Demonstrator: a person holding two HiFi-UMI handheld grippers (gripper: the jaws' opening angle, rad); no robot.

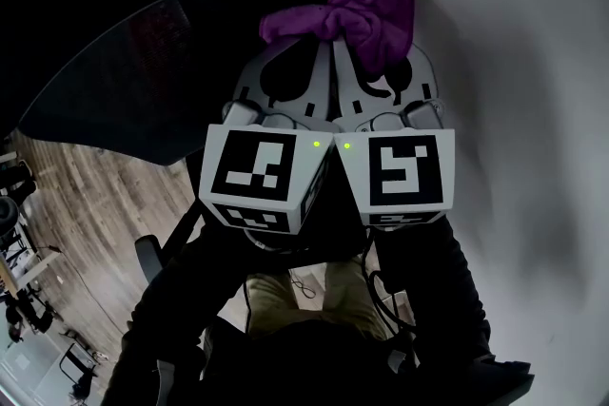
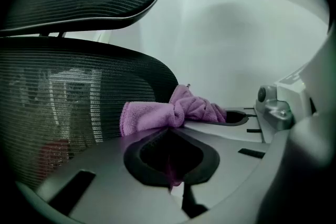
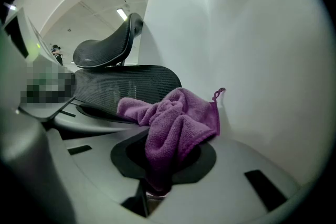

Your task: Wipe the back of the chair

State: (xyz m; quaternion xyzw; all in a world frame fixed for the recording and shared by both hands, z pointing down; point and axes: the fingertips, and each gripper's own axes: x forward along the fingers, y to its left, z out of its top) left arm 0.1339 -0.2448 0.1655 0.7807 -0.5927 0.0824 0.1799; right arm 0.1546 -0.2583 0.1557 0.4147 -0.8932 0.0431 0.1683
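Observation:
A purple cloth (image 1: 354,12) is bunched at the tips of both grippers, which are held side by side. My left gripper (image 1: 303,41) is shut on its left end, and a strip of cloth (image 2: 160,113) runs down between the jaws. My right gripper (image 1: 369,48) is shut on the thicker part of the cloth (image 3: 176,123), which hangs over its jaws. The chair's black mesh back (image 1: 133,62) lies just left of the cloth. In the left gripper view the chair back (image 2: 63,102) sits right behind the cloth, with the headrest (image 2: 79,0) above it. Whether cloth and mesh touch I cannot tell.
A white wall (image 1: 514,62) rises close on the right, right behind the cloth. Wooden floor (image 1: 86,204) shows at lower left, with other chairs (image 1: 19,195) at the far left edge. The holder's legs (image 1: 285,295) are below the grippers. A person (image 3: 55,51) stands far off.

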